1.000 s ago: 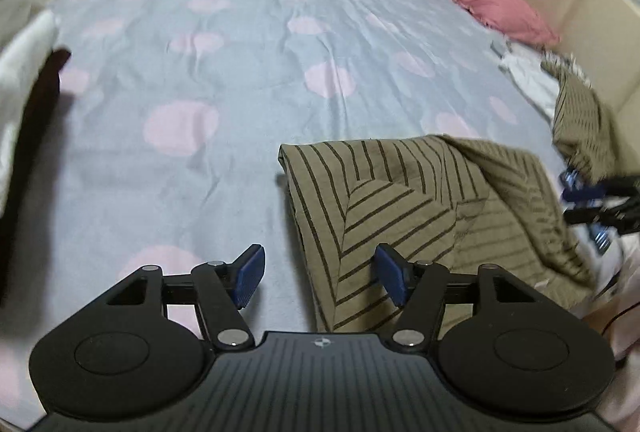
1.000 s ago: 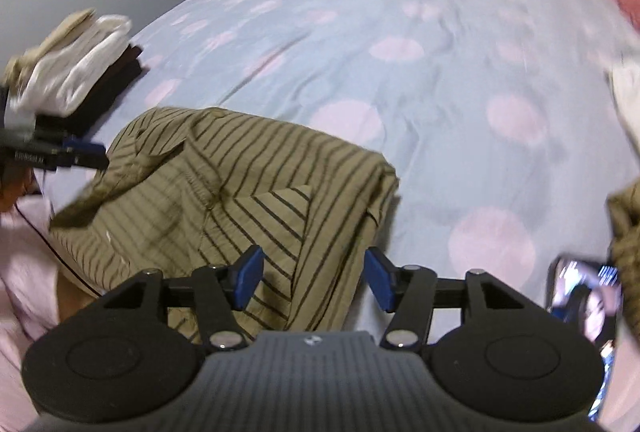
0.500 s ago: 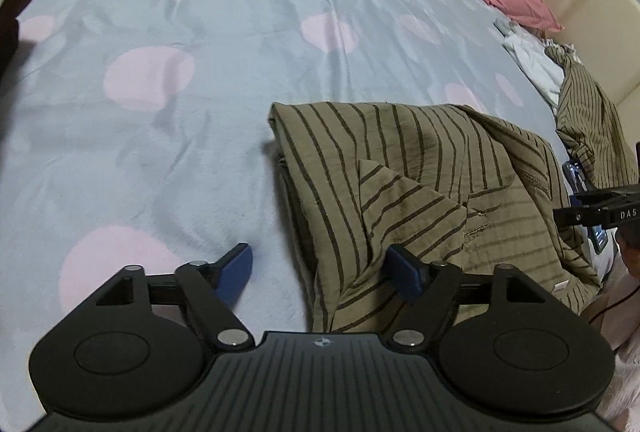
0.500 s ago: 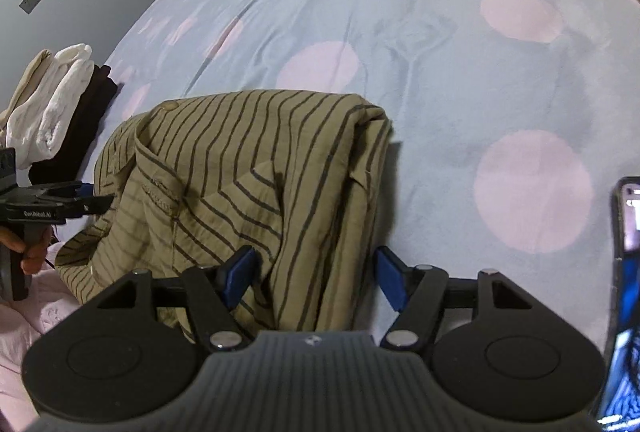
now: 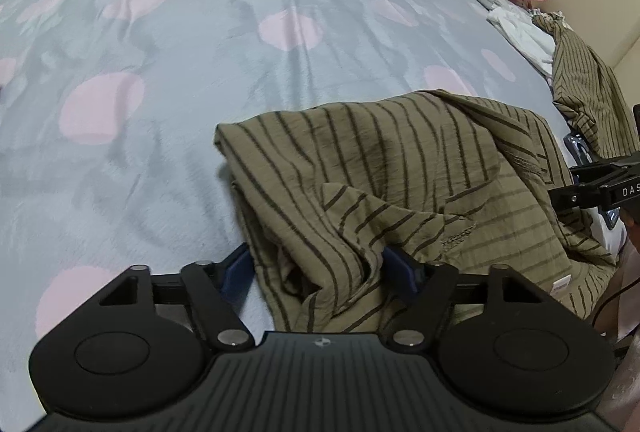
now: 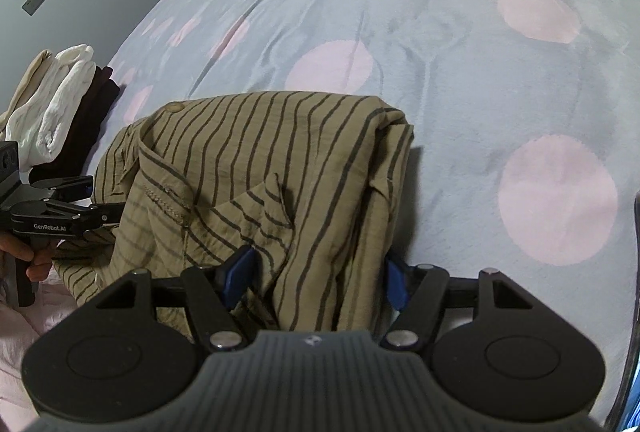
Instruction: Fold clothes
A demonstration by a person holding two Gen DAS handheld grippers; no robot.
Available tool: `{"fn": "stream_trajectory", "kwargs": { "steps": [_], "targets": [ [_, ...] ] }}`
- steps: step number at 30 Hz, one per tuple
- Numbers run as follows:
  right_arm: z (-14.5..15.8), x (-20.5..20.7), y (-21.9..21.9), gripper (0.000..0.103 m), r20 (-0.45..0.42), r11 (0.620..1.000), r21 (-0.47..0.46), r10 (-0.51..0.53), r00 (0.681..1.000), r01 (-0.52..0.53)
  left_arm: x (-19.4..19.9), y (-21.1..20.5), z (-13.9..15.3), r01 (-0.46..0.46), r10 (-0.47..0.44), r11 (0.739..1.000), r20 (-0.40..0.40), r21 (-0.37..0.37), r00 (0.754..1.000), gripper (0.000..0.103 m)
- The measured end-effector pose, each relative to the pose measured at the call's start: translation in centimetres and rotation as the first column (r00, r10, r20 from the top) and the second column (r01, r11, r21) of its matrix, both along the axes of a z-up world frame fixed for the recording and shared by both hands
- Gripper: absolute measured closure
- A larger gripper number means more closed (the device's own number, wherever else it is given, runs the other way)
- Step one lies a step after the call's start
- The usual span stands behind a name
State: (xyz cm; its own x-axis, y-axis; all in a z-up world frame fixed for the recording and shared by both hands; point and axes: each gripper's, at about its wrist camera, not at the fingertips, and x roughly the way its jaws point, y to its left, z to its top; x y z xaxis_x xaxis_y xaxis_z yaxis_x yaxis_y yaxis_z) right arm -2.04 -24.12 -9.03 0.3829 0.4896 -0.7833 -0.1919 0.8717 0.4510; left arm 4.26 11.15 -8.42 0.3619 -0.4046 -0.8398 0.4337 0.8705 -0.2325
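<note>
We hold the left tongs wide, their blue pads either side of the near left edge of the striped shirt, cloth bunched between them but not pinched. Our right tongs gape just as wide around the shirt's near right edge. Ahead of both lies open dotted blanket. A stack of folded clothes sits well left of the right tongs.

right tongs spread, straddling striped shirt edge | bedspread | folded stack left
</note>
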Motion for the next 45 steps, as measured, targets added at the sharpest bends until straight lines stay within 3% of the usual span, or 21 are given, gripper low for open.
{"fn": "stream_trajectory", "kwargs": {
  "steps": [3, 5, 6, 8, 9, 12, 23, 32, 39, 45],
  "targets": [
    [0.0, -0.2, 0.1, 0.041, 0.010, 1.000, 0.003, -0.003, 1.000, 0.003, -0.2, -0.3, 0.2, 0.010, -0.010, 1.000, 0.013, -0.005, 1.000, 0.052],
    [0.0, -0.3, 0.2, 0.048, 0.016, 1.000, 0.004, -0.005, 1.000, 0.005, -0.3, -0.8, 0.5, 0.029, -0.029, 0.999, 0.020, -0.012, 0.999, 0.075],
    [0.1, -0.3, 0.3, 0.054, 0.019, 1.000, 0.005, -0.006, 1.000, 0.006, -0.4, -1.1, 0.6, 0.039, -0.038, 0.999, 0.021, -0.018, 0.999, 0.080],
    [0.2, -0.5, 0.0, 0.067, 0.016, 0.999, 0.037, -0.013, 1.000, 0.013, -0.7, -1.6, 0.8, 0.046, -0.046, 0.999, 0.034, -0.013, 0.998, 0.084],
    [0.2, -0.5, -0.2, 0.079, 0.013, 0.998, 0.054, -0.017, 1.000, 0.016, -0.9, -1.8, 0.9, 0.045, -0.045, 0.999, 0.046, -0.003, 0.998, 0.084],
    [0.8, -0.9, -0.1, 0.088, 0.034, 0.998, 0.067, -0.012, 0.999, 0.009, -1.2, -1.8, 1.2, 0.034, -0.033, 0.999, 0.064, -0.004, 0.997, 0.090],
    [4.7, -2.7, 0.5, 0.090, 0.158, 0.993, 0.116, -0.019, 0.987, 0.001, -3.2, 0.2, 5.6, -0.017, 0.032, 0.996, 0.175, -0.089, 0.984, 0.093],
    [9.3, -3.1, 2.2, 0.090, 0.263, 0.979, 0.199, -0.011, 0.965, -0.043, -4.2, 2.6, 10.8, -0.061, 0.090, 0.992, 0.277, -0.111, 0.957, 0.093],
    [14.0, -1.7, 5.6, 0.090, 0.328, 0.947, 0.290, 0.034, 0.944, -0.135, -4.9, 6.1, 17.8, -0.123, 0.143, 0.989, 0.384, -0.075, 0.912, 0.093],
    [18.8, 1.6, 10.9, 0.090, 0.354, 0.884, 0.411, 0.069, 0.933, -0.222, -5.1, 10.5, 24.8, -0.219, 0.201, 0.976, 0.473, -0.016, 0.858, 0.093]
  ]
}}
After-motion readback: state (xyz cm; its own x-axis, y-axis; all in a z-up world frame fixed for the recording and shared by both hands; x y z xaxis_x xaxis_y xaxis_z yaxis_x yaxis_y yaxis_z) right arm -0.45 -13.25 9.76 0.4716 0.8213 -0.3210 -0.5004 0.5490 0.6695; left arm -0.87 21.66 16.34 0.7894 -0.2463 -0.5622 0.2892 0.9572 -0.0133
